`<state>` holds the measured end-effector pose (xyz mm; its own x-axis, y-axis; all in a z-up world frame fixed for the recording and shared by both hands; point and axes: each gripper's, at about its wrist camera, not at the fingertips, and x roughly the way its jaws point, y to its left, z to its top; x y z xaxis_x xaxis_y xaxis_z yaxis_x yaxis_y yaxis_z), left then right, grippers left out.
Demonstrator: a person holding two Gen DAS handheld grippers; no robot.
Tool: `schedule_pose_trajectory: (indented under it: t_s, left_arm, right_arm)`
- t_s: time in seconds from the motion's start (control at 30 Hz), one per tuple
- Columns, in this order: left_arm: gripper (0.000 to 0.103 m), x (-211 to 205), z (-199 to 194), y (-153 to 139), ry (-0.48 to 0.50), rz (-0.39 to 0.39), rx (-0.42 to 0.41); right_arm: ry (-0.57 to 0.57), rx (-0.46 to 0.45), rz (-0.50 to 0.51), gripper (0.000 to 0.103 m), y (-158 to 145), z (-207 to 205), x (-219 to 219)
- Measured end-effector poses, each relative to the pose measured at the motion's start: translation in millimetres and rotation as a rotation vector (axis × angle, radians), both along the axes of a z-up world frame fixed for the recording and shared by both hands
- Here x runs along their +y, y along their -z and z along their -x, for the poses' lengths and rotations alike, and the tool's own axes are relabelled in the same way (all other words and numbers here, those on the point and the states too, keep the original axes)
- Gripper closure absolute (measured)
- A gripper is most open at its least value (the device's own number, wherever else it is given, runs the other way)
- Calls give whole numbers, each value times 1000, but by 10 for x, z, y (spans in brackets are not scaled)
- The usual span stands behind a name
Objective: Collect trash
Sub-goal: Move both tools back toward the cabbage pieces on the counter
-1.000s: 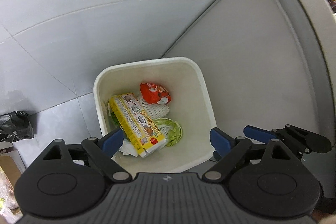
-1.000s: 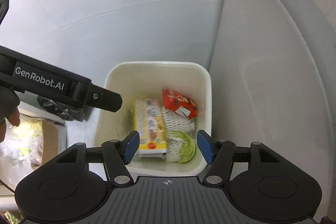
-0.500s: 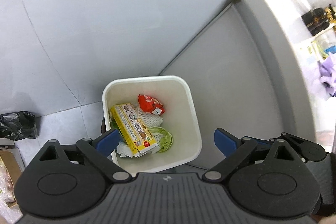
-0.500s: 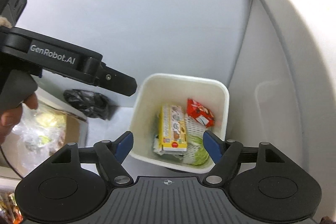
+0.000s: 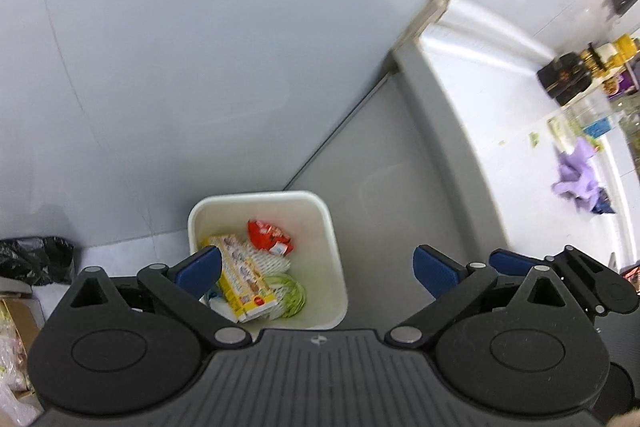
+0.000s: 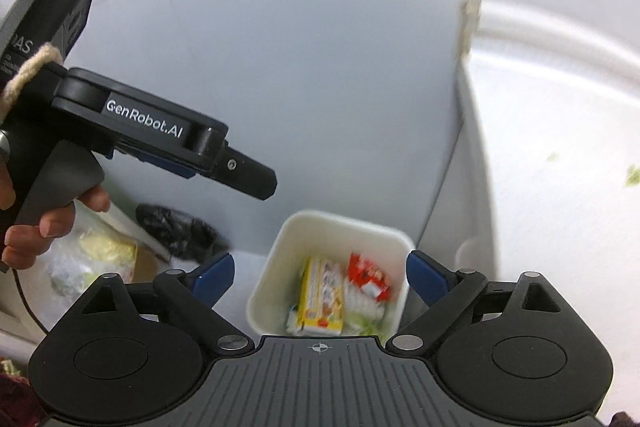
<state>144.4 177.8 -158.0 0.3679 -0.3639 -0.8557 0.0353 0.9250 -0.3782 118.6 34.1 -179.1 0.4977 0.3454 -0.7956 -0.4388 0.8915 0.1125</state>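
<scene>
Cream-white bin at lower centre of the frame, holding a yellow carton printed with small pictures and a red dot, a red wrapper with white lettering, white foam netting and pale green leaves. Black bag at left edge. Blue pads on black gripper arms. Pale grey wall. Purple cloth at right.

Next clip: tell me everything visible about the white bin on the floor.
The white bin is a squarish, round-cornered tub of what looks like smooth plastic, upright and lidless. It stands on the grey floor close to the wall and a grey cabinet side. Inside lie a yellow carton, a red wrapper, white foam netting and green scraps. No tongs touch it.
</scene>
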Motion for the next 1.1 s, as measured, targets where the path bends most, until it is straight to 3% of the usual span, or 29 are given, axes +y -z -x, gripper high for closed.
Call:
schedule_pose_trajectory:
  t_s: [0.33,0.7,1.1]
  left_arm:
    - [1,-268,-19,-341,9,16,-103]
    - [1,-828,-74,-355,79,-14,-126]
    - [1,-1806,-264,-397,264,-13,-162]
  right_arm:
    - [77,-129,22,4,-411,118,-518]
    - [210,-185,45,3,-474,149,-1271]
    - [354,-245,93,3,-642,-2,-2581]
